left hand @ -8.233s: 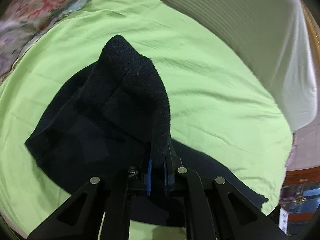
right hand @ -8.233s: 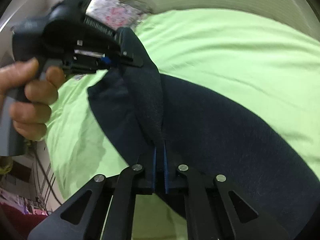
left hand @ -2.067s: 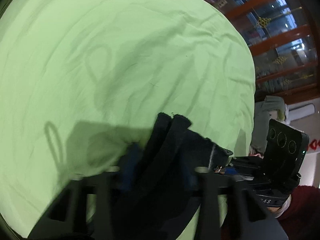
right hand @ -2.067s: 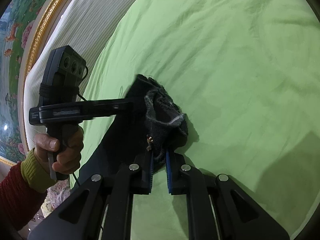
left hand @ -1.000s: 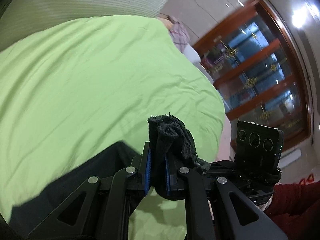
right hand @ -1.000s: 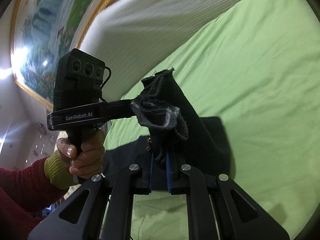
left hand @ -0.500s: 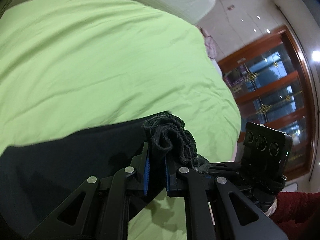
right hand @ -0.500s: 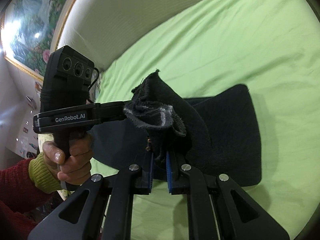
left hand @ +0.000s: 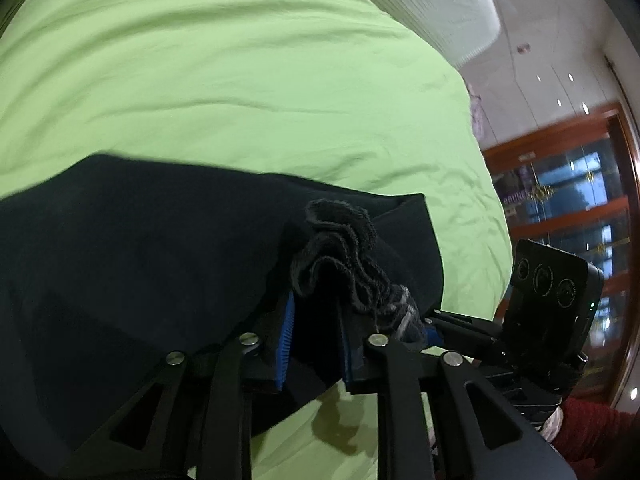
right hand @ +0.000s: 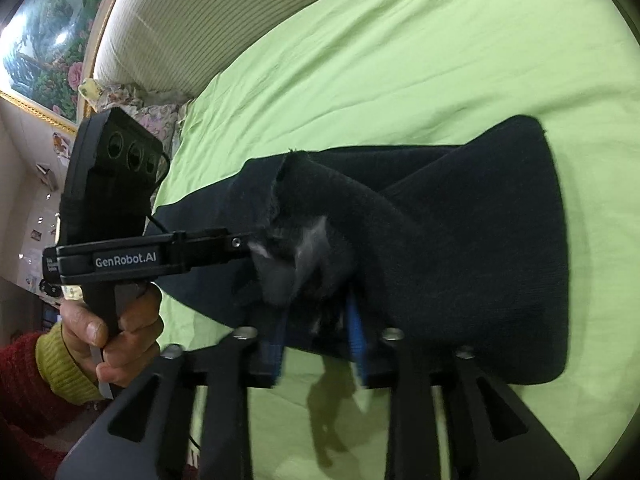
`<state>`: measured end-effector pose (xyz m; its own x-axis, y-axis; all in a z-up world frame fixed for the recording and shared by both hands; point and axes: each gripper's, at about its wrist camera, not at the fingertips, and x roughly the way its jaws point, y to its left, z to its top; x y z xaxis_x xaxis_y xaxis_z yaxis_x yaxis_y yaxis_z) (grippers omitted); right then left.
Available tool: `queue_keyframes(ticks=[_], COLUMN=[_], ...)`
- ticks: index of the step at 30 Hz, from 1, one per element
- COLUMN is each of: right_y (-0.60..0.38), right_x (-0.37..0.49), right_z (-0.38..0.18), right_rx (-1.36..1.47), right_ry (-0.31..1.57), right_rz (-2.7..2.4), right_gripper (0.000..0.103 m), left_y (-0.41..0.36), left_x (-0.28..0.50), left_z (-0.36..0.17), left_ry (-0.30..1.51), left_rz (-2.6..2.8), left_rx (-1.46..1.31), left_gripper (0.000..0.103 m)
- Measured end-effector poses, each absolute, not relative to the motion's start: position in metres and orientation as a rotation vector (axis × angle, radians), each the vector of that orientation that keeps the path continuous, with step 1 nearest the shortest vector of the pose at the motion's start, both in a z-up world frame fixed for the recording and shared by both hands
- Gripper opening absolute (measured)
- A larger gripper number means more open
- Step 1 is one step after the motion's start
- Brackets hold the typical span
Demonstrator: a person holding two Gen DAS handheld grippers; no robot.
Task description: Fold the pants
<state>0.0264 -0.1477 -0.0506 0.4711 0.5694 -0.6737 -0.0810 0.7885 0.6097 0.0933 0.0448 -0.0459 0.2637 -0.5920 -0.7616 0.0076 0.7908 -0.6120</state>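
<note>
The black pants (left hand: 140, 248) lie folded over on the green bed sheet (left hand: 240, 80), and also show in the right wrist view (right hand: 480, 240). My left gripper (left hand: 314, 340) has its blue pads spread apart, with a bunched pants edge (left hand: 340, 248) still lying between them. My right gripper (right hand: 320, 340) also has its pads spread, with the bunched edge (right hand: 304, 256) loose between them. The two grippers are close together at the same pants end. The left gripper shows in the right wrist view (right hand: 224, 248), and the right gripper's body in the left wrist view (left hand: 552, 296).
A striped white headboard (right hand: 200, 20) stands behind the bed. Flowered pillows (right hand: 148, 108) lie at the bed's far left corner. A framed painting (right hand: 44, 52) hangs above. Wood-framed glass doors (left hand: 580, 200) are beyond the bed's edge.
Both grippers have lowered the pants end onto the lower layer and their jaws have opened. The folded pants now lie spread flatter on the sheet.
</note>
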Motion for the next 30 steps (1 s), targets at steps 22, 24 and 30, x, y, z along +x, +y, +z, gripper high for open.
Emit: queue_keyframes(ticks=[22,24,30], right_y=[-0.093,-0.090,-0.057], right_x=[0.043,0.047,0.069], right_z=[-0.010,-0.009,0.000], right_rx=[0.424,0.412,0.341], right_ry=[0.983,0.983,1.005], right_rz=[0.644,0.660,0.717], right_gripper=[0.041,0.041,0.041], left_y=[0.145,0.153,0.183], left_x=[0.005,-0.004,-0.033], left_z=[-0.020,-0.021,-0.022], left_ry=[1.036,1.025,0.980], left_rz=[-0.062,-0.015,0.074], left_rx=[-0.938,-0.960,-1.022], left_gripper=[0.052,0.057,0.059])
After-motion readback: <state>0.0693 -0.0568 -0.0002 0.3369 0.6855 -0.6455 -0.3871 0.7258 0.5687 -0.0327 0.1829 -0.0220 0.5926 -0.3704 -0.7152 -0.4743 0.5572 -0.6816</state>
